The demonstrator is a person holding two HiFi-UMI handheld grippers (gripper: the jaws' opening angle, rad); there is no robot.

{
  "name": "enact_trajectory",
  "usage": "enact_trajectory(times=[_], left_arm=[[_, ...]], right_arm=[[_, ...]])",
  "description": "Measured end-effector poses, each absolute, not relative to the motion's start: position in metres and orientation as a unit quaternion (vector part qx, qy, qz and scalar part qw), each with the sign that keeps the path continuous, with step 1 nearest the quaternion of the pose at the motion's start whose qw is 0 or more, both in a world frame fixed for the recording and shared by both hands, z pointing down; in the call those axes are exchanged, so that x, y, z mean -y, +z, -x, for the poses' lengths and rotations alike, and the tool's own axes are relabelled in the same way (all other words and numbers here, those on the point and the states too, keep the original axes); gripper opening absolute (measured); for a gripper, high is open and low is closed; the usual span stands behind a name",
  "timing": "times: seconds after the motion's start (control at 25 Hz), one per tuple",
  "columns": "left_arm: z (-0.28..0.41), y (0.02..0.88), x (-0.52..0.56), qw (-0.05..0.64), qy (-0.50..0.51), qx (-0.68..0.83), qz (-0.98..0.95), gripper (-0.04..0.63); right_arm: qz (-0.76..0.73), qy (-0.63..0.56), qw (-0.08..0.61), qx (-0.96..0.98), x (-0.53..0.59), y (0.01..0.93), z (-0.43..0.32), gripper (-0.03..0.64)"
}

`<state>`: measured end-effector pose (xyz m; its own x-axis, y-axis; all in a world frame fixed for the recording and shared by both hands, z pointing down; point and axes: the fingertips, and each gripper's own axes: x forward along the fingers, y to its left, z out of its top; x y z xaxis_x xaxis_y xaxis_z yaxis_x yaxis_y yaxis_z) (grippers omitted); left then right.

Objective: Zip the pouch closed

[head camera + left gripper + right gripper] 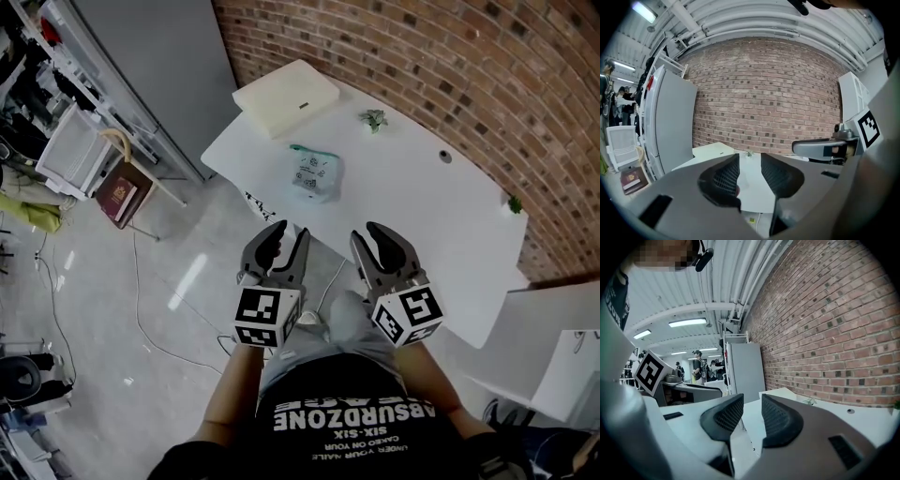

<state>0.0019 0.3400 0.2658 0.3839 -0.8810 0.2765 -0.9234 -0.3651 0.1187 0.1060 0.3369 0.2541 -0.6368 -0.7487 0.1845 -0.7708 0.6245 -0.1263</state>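
Gaping, empty — left claw (290, 231), right claw (367, 232)

Open tabletop (412, 206) surrounds the pouch (313, 174); box (285, 96) lies beyond.

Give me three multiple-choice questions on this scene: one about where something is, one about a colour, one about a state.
1. Where does the pouch lie?
A in a drawer
B on the white table, held by nothing
C on the floor

2. What colour is the wall behind the table?
A red-brown brick
B plain white
C green

3. How do the left gripper and the right gripper stand?
A both clamped on the pouch
B both shut and empty
C both open and empty

Answers:
1 B: the head view shows it mid-table, well apart from the jaws.
2 A: bricks show in every view.
3 C: each gripper view shows a gap between the pads with nothing in it.
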Motion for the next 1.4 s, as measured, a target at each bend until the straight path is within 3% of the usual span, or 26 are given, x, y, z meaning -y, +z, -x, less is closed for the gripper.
enact_trajectory(times=[1.4], left_arm=[[0.054,0.333,-0.139,0.193,0.162,0.567,-0.784,0.124]], right_arm=[[-0.352,0.109,0.12,0.922,-0.095,0.3,-0.078,0.092]])
